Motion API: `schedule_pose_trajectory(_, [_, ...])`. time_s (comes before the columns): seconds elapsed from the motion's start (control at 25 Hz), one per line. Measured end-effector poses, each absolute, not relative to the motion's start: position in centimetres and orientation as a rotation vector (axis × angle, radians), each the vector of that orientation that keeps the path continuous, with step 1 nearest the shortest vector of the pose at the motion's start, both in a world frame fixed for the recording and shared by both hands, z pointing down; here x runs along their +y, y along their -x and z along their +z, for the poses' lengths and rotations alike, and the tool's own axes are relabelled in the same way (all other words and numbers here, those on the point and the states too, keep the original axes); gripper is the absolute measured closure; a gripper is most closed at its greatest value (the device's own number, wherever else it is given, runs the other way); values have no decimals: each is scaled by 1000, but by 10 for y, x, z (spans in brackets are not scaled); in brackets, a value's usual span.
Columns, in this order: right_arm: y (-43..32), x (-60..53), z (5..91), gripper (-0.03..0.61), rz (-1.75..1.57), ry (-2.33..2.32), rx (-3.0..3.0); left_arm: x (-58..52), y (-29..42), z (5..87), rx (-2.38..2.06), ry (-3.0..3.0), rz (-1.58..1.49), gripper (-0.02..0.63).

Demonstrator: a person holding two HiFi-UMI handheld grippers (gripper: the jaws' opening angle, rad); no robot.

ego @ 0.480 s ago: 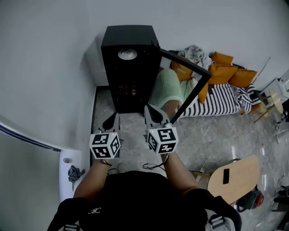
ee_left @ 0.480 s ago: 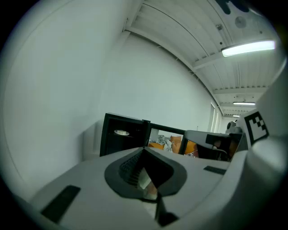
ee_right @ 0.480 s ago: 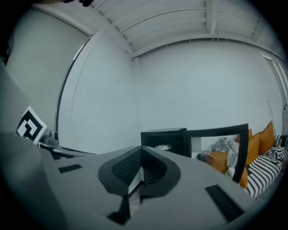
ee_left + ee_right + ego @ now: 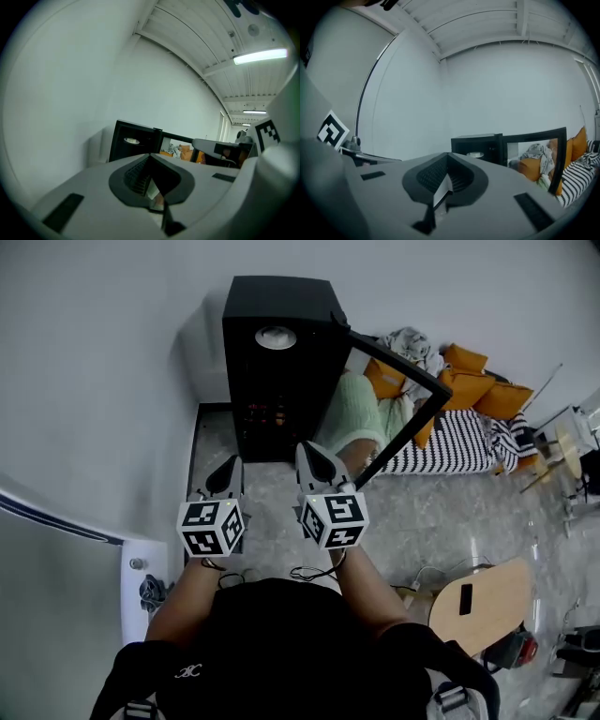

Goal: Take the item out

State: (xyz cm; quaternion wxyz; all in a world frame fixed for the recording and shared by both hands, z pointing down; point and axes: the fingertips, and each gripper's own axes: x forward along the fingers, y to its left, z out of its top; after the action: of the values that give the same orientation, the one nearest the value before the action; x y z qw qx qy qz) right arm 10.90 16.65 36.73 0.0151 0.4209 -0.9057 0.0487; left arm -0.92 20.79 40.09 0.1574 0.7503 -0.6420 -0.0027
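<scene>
A black cabinet (image 4: 281,371) stands against the wall with its glass door (image 4: 398,404) swung open to the right. Small red and orange items (image 4: 267,412) show dimly on a shelf inside. A white round object (image 4: 276,336) lies on its top. My left gripper (image 4: 226,468) and right gripper (image 4: 312,454) are held side by side above the floor, short of the cabinet's front, both shut and empty. The cabinet (image 4: 133,140) appears beyond the shut left gripper (image 4: 150,158) in the left gripper view. In the right gripper view the cabinet (image 4: 480,143) lies beyond the shut right gripper (image 4: 447,158).
A striped mattress (image 4: 455,448) with orange cushions (image 4: 473,385) and a pale green cloth (image 4: 352,418) lies right of the door. A wooden board (image 4: 478,601) sits at lower right, cables (image 4: 314,573) on the marble floor, a white fixture (image 4: 141,592) at lower left.
Both grippers have moved a little forward toward the cabinet, and the head view has shifted with them. Both stay shut and empty.
</scene>
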Motion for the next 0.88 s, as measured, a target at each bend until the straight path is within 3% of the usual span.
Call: schedule_pose_trajectory(0.88, [-41, 149, 372, 572, 130, -1371, -2755, 190, 89, 412, -1801, -2127, -68, 606])
